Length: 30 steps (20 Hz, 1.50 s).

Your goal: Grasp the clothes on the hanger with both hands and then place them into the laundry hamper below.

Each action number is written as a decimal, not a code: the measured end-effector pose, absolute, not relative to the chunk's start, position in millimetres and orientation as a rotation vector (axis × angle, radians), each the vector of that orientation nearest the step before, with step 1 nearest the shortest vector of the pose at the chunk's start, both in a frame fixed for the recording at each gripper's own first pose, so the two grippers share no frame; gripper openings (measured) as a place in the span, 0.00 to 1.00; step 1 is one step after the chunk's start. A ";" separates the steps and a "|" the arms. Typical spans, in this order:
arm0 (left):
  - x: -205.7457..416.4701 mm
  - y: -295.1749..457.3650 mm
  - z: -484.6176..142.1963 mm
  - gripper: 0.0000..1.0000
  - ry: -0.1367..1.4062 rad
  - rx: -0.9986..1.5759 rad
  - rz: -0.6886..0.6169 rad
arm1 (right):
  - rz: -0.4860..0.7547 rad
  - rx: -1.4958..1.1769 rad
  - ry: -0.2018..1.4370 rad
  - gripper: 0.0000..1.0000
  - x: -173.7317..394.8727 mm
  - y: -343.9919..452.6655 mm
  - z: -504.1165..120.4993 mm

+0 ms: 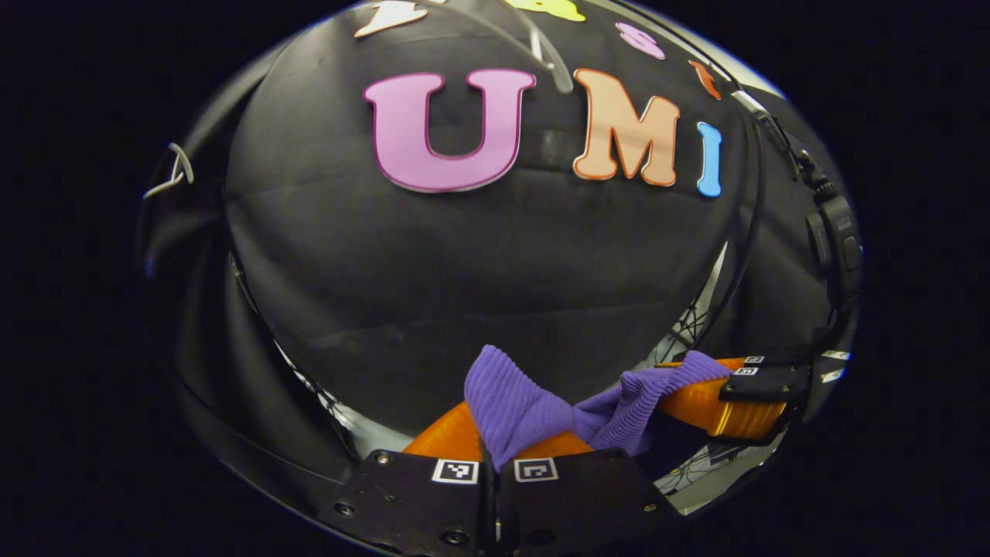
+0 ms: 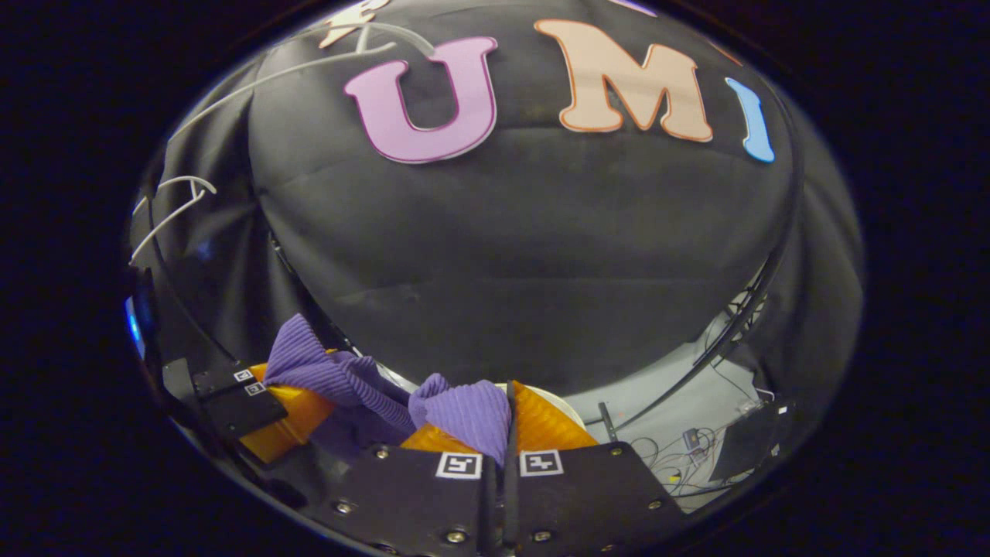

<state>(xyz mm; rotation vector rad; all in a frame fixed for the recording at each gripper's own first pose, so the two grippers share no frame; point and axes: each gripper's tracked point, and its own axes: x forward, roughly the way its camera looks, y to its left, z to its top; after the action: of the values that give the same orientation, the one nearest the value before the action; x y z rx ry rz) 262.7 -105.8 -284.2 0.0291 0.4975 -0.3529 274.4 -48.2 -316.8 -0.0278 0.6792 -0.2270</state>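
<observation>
1. Left gripper seen at the bottom of the left gripper view, jaws together and clamped on a fold of the purple cloth, the ribbed knit bunching up just ahead of the tips
2. Right gripper likewise in the right gripper view, jaws closed on another fold of the cloth, fabric squeezed into the narrow slit between them
3. Each gripper also visible from the other's camera: the right one off to the side in the left gripper view, the left one in the right gripper view, cloth stretched between the two
4. Cloth held up in the air in front of the black wall, slung between both grips, sagging a little in the middle
5. Hanger, thin and white, visible up on the wall to the side, well apart from the cloth; apparently bare, though small and hard to tell
6. Judged step: grasp with both hands done, garment seemingly off the hanger, carry toward the hamper in hand
7. Next move calls for lowering both grippers together, keeping both grips firm, until the cloth is over the hamper's mouth, then parting both sets of jaws to drop it
8. Risk, as a guess: uneven lowering could leave an end draped over the rim
</observation>
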 end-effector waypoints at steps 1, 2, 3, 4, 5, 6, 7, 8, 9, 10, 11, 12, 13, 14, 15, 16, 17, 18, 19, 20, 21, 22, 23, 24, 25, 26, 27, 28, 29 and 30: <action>262.5 -109.0 -296.7 0.02 0.521 0.017 -0.351 | -0.237 -0.021 0.696 0.04 274.2 -53.2 -326.0; 265.2 -110.8 -308.1 0.02 0.547 0.013 -0.340 | -0.249 -0.020 0.711 0.04 273.9 -58.9 -337.2; 267.5 -110.7 -321.2 0.03 0.577 0.014 -0.324 | -0.262 -0.025 0.731 0.04 276.3 -66.8 -347.8; 268.8 -109.0 -335.0 0.03 0.608 0.011 -0.311 | -0.271 -0.028 0.753 0.04 276.0 -72.1 -356.9; 271.3 -109.1 -349.0 0.03 0.641 0.009 -0.301 | -0.278 -0.031 0.771 0.04 276.1 -77.0 -365.1; 274.0 -108.8 -359.9 0.03 0.661 0.007 -0.291 | -0.288 -0.033 0.786 0.05 275.9 -82.4 -372.6; 277.0 -107.0 -373.2 0.03 0.684 0.007 -0.285 | -0.296 -0.035 0.800 0.04 276.4 -87.1 -380.4; 278.9 -105.5 -383.0 0.03 0.700 0.011 -0.283 | -0.301 -0.035 0.816 0.04 277.5 -90.5 -388.9; 281.3 -105.0 -392.8 0.03 0.716 0.022 -0.278 | -0.304 -0.038 0.833 0.04 278.9 -93.3 -396.7; 284.8 -103.0 -398.9 0.03 0.721 0.036 -0.270 | -0.308 -0.039 0.847 0.05 280.3 -96.0 -403.8; 288.5 -105.5 -401.8 0.03 0.724 0.038 -0.268 | -0.307 -0.038 0.860 0.05 282.3 -98.4 -410.2; 289.9 -108.0 -405.3 0.05 0.738 0.026 -0.273 | -0.311 -0.040 0.873 0.05 282.6 -98.5 -414.3; 288.9 -112.3 -411.9 0.05 0.751 0.006 -0.291 | -0.328 -0.052 0.884 0.07 281.9 -102.7 -417.3; 284.2 -118.2 -421.7 0.11 0.780 -0.030 -0.320 | -0.328 -0.051 0.885 0.25 282.2 -104.3 -421.6; 279.3 -116.5 -429.0 0.33 0.825 -0.048 -0.327 | -0.334 -0.050 0.884 0.43 283.0 -104.8 -421.2; 277.7 -106.6 -435.8 0.54 0.834 -0.043 -0.288 | -0.343 -0.055 0.882 0.61 282.6 -106.8 -425.8; 278.8 -99.4 -437.7 0.76 0.839 -0.037 -0.259 | -0.339 -0.059 0.879 0.79 282.0 -105.2 -423.7; 283.5 -96.4 -435.9 0.98 0.832 -0.039 -0.251 | -0.333 -0.064 0.877 0.98 282.7 -103.1 -424.4; 282.4 -97.3 -434.5 0.97 0.827 -0.043 -0.240 | -0.328 -0.069 0.873 0.99 280.4 -99.7 -424.3; 282.3 -96.3 -431.5 0.97 0.821 -0.041 -0.234 | -0.317 -0.070 0.868 0.99 280.3 -95.7 -422.3; 280.8 -95.4 -429.8 0.97 0.814 -0.040 -0.237 | -0.310 -0.073 0.862 0.99 279.7 -93.7 -418.6; 280.6 -93.4 -427.4 0.97 0.803 -0.034 -0.234 | -0.303 -0.077 0.857 0.99 278.5 -92.0 -413.4; 280.3 -91.7 -427.6 0.97 0.795 -0.030 -0.233 | -0.296 -0.080 0.852 0.99 276.0 -92.3 -410.0; 279.8 -91.6 -425.9 0.96 0.790 -0.031 -0.230 | -0.290 -0.083 0.847 0.99 274.4 -91.7 -405.1; 279.2 -91.4 -423.6 0.97 0.787 -0.034 -0.227 | -0.285 -0.086 0.844 0.99 272.6 -91.1 -400.1; 279.6 -91.1 -420.5 0.97 0.781 -0.040 -0.220 | -0.278 -0.088 0.839 0.99 269.7 -89.0 -395.1; 279.5 -91.2 -417.9 0.97 0.775 -0.045 -0.214 | -0.272 -0.090 0.831 0.99 267.0 -86.7 -389.4; 280.4 -92.1 -414.4 1.00 0.764 -0.050 -0.209 | -0.270 -0.096 0.822 0.99 264.5 -86.2 -382.5; 280.3 -90.1 -413.0 0.97 0.757 -0.051 -0.202 | -0.261 -0.093 0.816 0.99 261.1 -83.6 -376.8; 281.1 -89.3 -410.9 0.96 0.744 -0.051 -0.198 | -0.250 -0.088 0.805 0.99 259.5 -79.5 -370.1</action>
<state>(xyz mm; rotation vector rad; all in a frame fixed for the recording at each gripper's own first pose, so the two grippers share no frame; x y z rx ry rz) 281.1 -89.3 -410.9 -0.0510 0.7444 -0.1982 259.5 -79.5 -370.1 -0.0878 0.8053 -0.2498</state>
